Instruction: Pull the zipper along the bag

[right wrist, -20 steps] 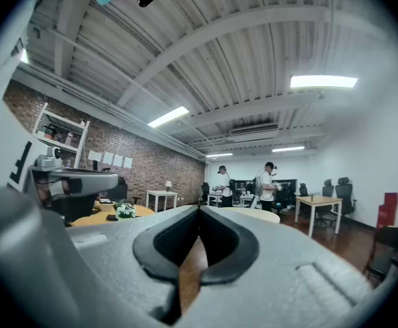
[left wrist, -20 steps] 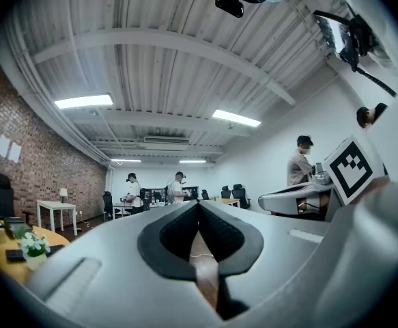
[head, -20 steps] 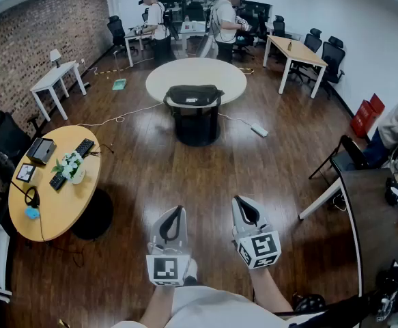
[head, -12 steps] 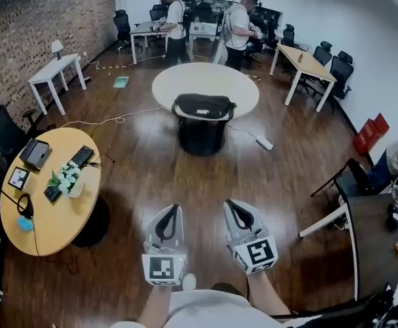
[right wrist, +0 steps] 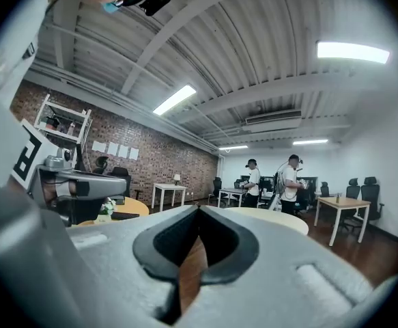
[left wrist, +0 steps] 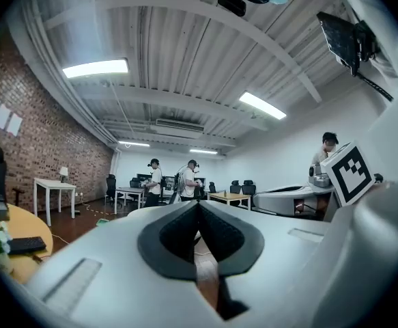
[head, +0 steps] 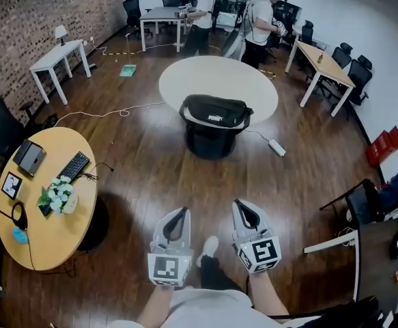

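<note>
Zipper can't be made out at all from here. The black bag (head: 216,110) is too small and far off in the head view, and the little white logo on its side is unreadable too. The bag sits at the near edge of the white round bench (head: 219,77), hanging a bit over the dark pedestal (head: 211,142) underneath, well apart from both tools. The left tool (head: 178,214) and right tool (head: 242,206) hang low in front of the person, side by side over the wood floor (head: 144,176). Each has its jaws pressed together with nothing between them. Their cubes show only square black-and-white markers, no readable text. A shoe (head: 208,249) peeks out between them. Off to the left, a wooden round bench (head: 48,217) carries a keyboard (head: 70,166), a tablet (head: 29,157) and some flowers (head: 55,195). A power strip (head: 276,147) lies on the floor past the pedestal. A person in a cap (head: 260,18) and another person (head: 200,9) stand by the far benches, the second one cut off by the top edge.
</note>
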`<state>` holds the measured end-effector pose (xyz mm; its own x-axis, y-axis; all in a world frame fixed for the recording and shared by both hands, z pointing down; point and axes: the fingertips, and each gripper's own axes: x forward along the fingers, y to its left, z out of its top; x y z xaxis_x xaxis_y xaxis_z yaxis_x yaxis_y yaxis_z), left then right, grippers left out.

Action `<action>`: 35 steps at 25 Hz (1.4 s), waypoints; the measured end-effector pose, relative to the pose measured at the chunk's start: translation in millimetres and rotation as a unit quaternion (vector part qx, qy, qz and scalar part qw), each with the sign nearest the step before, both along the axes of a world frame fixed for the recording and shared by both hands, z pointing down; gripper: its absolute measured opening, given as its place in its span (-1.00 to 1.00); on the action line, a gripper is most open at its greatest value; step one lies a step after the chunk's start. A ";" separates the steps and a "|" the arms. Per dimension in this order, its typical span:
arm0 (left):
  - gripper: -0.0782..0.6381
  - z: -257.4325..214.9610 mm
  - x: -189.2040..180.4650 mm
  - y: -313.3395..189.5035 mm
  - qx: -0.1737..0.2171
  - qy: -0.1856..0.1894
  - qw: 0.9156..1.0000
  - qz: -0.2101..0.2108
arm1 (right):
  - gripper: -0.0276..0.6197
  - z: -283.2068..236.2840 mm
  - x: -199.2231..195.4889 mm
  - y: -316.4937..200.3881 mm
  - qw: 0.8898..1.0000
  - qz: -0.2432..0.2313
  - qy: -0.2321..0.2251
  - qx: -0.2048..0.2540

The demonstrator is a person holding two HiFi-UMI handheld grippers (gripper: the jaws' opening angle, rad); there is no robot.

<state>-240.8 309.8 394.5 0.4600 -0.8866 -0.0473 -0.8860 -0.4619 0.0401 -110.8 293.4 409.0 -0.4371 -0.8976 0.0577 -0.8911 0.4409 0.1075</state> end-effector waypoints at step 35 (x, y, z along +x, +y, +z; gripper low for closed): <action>-0.75 8.3 227.3 -612.7 0.028 -0.040 0.982 0.183 | -0.94 26.5 221.3 -574.3 0.988 0.148 0.022 -0.029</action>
